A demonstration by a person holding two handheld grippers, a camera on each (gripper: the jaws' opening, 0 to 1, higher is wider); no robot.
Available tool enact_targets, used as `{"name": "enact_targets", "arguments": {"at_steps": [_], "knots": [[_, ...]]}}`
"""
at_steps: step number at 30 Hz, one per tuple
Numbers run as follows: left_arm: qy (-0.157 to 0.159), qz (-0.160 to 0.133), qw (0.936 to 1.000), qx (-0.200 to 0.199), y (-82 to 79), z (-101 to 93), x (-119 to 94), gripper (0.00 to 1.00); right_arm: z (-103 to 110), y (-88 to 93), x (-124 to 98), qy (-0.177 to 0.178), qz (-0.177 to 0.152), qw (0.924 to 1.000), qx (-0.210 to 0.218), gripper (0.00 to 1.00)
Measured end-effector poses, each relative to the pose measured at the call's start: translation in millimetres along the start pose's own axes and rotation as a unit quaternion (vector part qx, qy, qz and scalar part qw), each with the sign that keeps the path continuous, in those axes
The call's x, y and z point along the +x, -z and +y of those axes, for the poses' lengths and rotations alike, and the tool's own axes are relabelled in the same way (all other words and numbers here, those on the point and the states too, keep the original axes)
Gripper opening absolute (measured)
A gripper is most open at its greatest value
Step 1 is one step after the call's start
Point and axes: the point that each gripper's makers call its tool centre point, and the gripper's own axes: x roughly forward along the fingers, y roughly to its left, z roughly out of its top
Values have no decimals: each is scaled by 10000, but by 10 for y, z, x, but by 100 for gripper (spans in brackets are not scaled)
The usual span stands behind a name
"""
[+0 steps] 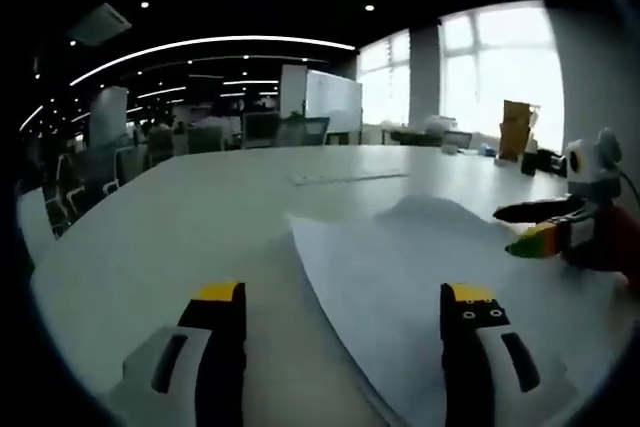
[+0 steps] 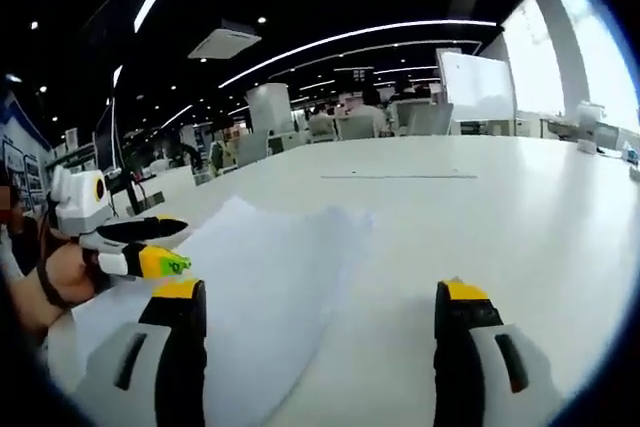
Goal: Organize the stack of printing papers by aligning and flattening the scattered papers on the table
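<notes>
Left gripper (image 1: 340, 312) and right gripper (image 2: 318, 312) both gape wide, holding nothing, low over the white table (image 1: 180, 227). Papers (image 1: 420, 257) lie between them, humped; a careless push could crease or scatter sheets.

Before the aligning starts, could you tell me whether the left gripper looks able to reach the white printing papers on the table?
Probably yes: the left gripper is open, and the white printing papers lie unobstructed between its jaws.

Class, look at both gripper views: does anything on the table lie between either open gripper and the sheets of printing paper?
Nothing visible does. The printing paper lies on the white table, directly ahead of the left gripper and the right gripper; bare tabletop or paper lies between their fingers.
</notes>
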Motion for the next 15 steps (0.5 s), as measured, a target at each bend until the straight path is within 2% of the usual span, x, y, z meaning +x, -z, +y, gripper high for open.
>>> {"name": "enact_targets", "arguments": {"at_steps": [8,10,15], "knots": [[-141,-44,9999,-7,-2,18,-57,97,-17,-24,-4,-14,-64,9999,138,90],[-177,-69,9998,18,-5,24,-88,97,-11,-57,-13,-50,-168,9997,195,90],[-90,-206,9997,-90,-40,-6,-147,97,-66,-37,-41,-8,-146,9996,250,90]]}}
